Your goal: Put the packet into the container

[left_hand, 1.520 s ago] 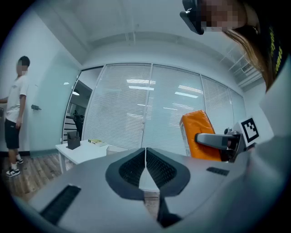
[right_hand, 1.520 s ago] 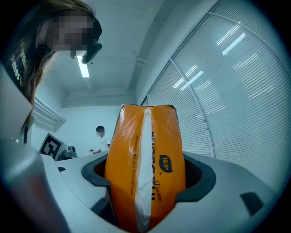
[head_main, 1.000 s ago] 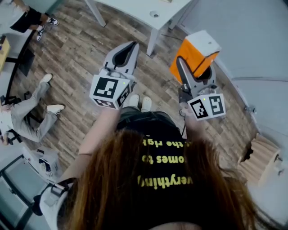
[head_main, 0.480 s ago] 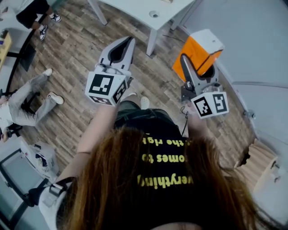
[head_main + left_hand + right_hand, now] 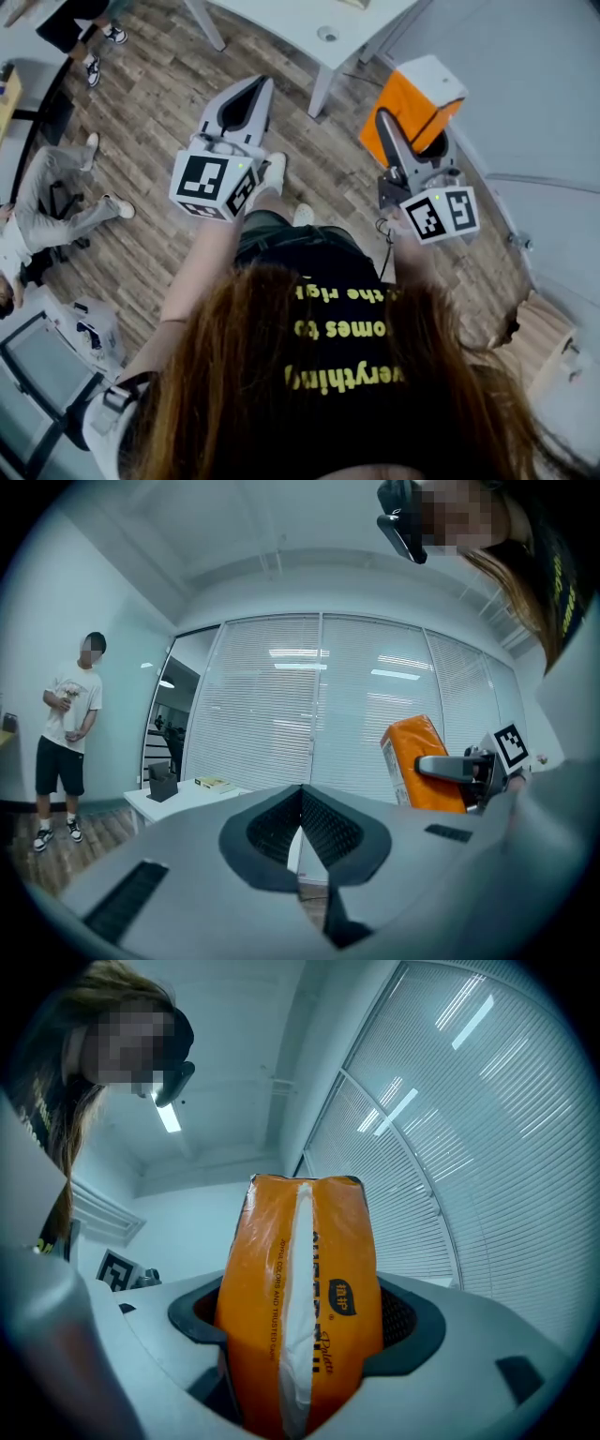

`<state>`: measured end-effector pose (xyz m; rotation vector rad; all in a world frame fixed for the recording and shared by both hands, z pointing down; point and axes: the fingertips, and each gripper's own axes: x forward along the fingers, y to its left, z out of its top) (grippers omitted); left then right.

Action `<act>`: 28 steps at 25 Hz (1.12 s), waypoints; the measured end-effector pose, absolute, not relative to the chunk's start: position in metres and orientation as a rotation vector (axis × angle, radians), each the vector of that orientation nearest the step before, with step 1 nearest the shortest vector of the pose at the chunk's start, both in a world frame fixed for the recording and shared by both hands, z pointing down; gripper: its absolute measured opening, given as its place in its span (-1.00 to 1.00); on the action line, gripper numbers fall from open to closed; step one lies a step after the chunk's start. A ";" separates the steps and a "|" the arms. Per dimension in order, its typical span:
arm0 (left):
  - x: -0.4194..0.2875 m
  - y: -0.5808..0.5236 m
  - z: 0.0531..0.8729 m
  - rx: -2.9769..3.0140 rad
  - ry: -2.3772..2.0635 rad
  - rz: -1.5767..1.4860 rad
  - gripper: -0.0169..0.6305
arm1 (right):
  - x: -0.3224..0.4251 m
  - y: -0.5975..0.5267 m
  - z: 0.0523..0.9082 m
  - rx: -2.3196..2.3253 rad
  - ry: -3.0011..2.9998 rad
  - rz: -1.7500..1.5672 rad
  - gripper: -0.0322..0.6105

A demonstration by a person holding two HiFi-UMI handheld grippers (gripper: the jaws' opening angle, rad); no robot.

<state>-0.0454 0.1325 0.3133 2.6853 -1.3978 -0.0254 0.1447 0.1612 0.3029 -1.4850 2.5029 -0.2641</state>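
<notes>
An orange packet [image 5: 411, 111] with a white end stands up between the jaws of my right gripper [image 5: 398, 131], which is shut on it. From the right gripper view the packet [image 5: 300, 1307] fills the centre, its white seam facing the camera. My left gripper [image 5: 255, 89] is held up over the wooden floor, its jaws closed tip to tip with nothing between them [image 5: 301, 803]. In the left gripper view the packet [image 5: 422, 761] shows at the right. No container is in view.
A white table [image 5: 309, 28] stands ahead, its legs on the wooden floor. A person sits at the left [image 5: 47, 211] and another stands farther off [image 5: 64, 733]. A wooden piece [image 5: 539, 333] lies at the lower right. Window blinds [image 5: 319, 705] close off the far side.
Both grippers have drifted slightly: the left one a little leftward and up, the right one barely. The seated person at the left shifted their legs. The packet stays gripped.
</notes>
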 end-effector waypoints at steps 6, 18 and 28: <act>-0.065 0.076 0.316 2.696 -1.362 -0.043 -0.94 | 0.126 0.109 0.303 -1.526 2.492 -0.255 0.31; -0.103 -0.048 0.304 2.783 -1.226 -0.074 -0.94 | 0.085 0.003 0.289 -1.635 2.398 -0.206 0.31; -0.099 -0.099 0.324 2.759 -1.153 -0.046 -0.94 | 0.102 -0.044 0.302 -1.745 2.350 -0.246 0.31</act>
